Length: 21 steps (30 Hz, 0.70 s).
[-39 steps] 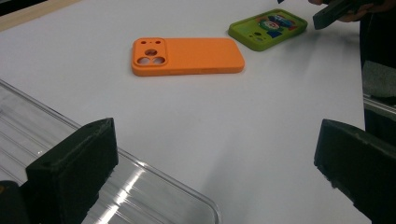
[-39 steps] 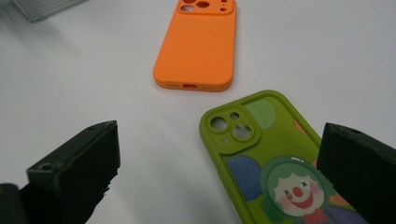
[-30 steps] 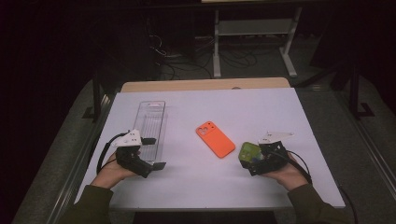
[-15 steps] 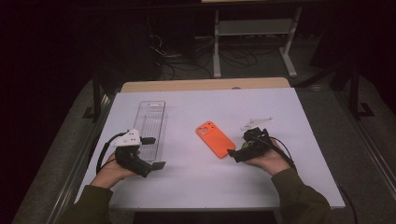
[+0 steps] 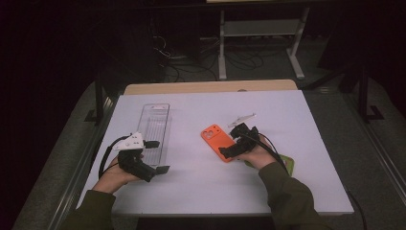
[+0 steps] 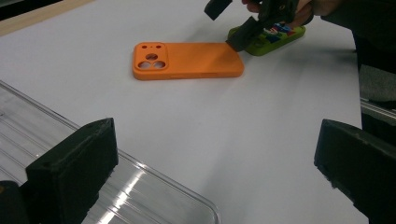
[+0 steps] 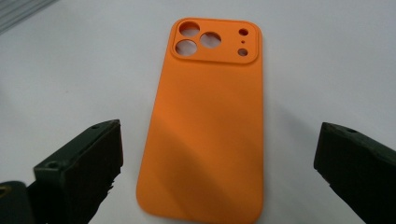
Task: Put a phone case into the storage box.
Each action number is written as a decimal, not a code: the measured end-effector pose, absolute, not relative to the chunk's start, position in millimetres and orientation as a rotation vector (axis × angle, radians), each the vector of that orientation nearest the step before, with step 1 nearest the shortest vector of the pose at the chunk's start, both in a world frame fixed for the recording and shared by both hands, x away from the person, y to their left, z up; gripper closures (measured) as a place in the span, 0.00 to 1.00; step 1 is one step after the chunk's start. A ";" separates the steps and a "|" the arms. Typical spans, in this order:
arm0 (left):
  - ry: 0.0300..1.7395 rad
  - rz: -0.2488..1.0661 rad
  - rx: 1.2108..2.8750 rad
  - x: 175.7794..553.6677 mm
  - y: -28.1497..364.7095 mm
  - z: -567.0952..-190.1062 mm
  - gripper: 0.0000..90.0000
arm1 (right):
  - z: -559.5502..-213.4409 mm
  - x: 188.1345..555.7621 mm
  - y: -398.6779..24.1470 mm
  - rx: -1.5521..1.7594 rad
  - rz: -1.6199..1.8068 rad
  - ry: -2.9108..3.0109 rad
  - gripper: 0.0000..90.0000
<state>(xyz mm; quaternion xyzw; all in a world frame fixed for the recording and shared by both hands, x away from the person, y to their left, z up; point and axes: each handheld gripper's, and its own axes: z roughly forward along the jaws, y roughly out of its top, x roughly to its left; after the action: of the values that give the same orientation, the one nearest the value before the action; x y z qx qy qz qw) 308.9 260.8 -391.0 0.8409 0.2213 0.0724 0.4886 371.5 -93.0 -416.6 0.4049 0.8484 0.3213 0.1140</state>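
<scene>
Your right tool gapes wide over the orange case at frame centre; straddle its long edges squarely, then close.

Clear plastic tray lying flat and lengthwise, ribbed floor catching the light, near corner right under the left fingers. Over on the other side, green slab with small coloured bits on top, flat, just behind the right fingers. White tabletop spread beneath both pairs of fingers. Out beyond the fingertips, wooden strip along the table's far edge. Further off on the dark floor, white metal stand and, left of it, a tangle of cables.
</scene>
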 end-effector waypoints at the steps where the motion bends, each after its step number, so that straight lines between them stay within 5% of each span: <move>1: 0.538 0.175 2.042 308.8 260.7 -391.2 0.00 | -418.6 373.8 -90.9 1.185 0.940 2.486 0.01; 21: 0.537 0.171 2.042 309.1 260.7 -390.7 0.00 | -440.1 391.6 -63.3 1.192 0.807 2.552 0.06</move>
<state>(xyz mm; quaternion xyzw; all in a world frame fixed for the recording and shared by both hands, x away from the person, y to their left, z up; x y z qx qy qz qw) 309.1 260.7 -390.7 0.8405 0.2210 0.0705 0.4896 391.6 -63.3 -440.1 0.4045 0.8661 0.2739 0.1054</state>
